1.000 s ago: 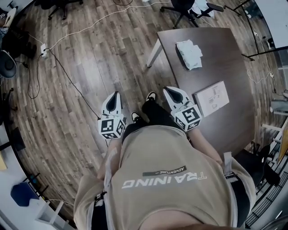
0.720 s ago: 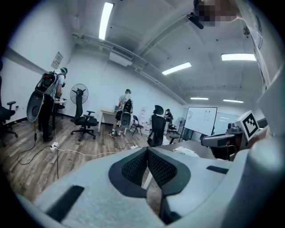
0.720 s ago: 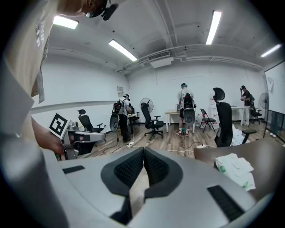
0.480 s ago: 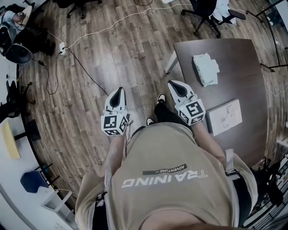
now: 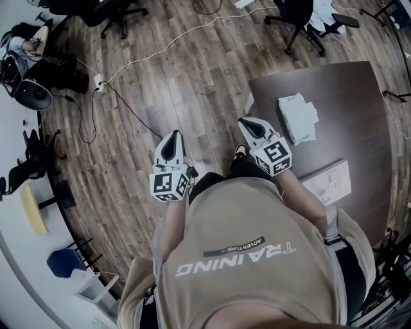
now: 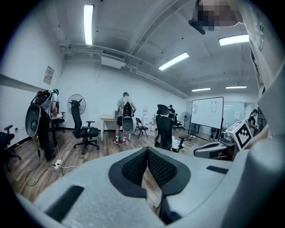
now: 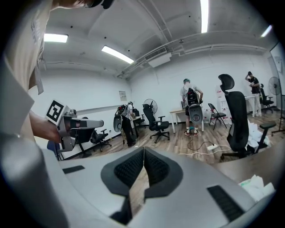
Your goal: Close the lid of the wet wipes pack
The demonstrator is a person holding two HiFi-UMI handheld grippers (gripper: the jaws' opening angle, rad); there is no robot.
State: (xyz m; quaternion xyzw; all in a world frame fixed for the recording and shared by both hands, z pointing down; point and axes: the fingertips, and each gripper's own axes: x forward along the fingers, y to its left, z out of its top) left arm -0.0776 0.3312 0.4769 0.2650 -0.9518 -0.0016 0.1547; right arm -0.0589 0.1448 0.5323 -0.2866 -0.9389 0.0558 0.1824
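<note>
The wet wipes pack (image 5: 298, 117) is a white, crumpled-looking pack lying on the dark brown table (image 5: 350, 90) at the right of the head view. I cannot make out its lid. My right gripper (image 5: 246, 122) is shut on nothing and hangs just off the table's left edge, a short way left of the pack. My left gripper (image 5: 172, 136) is also shut and empty, held over the wooden floor further left. In the right gripper view the shut jaws meet at the gripper (image 7: 144, 149), with the pack (image 7: 254, 186) low at the right. The left gripper (image 6: 147, 149) points into the room.
A printed white sheet (image 5: 334, 182) lies on the table nearer to me than the pack. Office chairs (image 5: 302, 16) stand beyond the table. A white cable (image 5: 160, 48) and a power strip (image 5: 99, 81) lie on the floor. People stand at desks (image 6: 124, 116) across the room.
The view has shifted, so the table and pack now sit lower and further right. The pack is now level with my right gripper. Both grippers stay shut.
</note>
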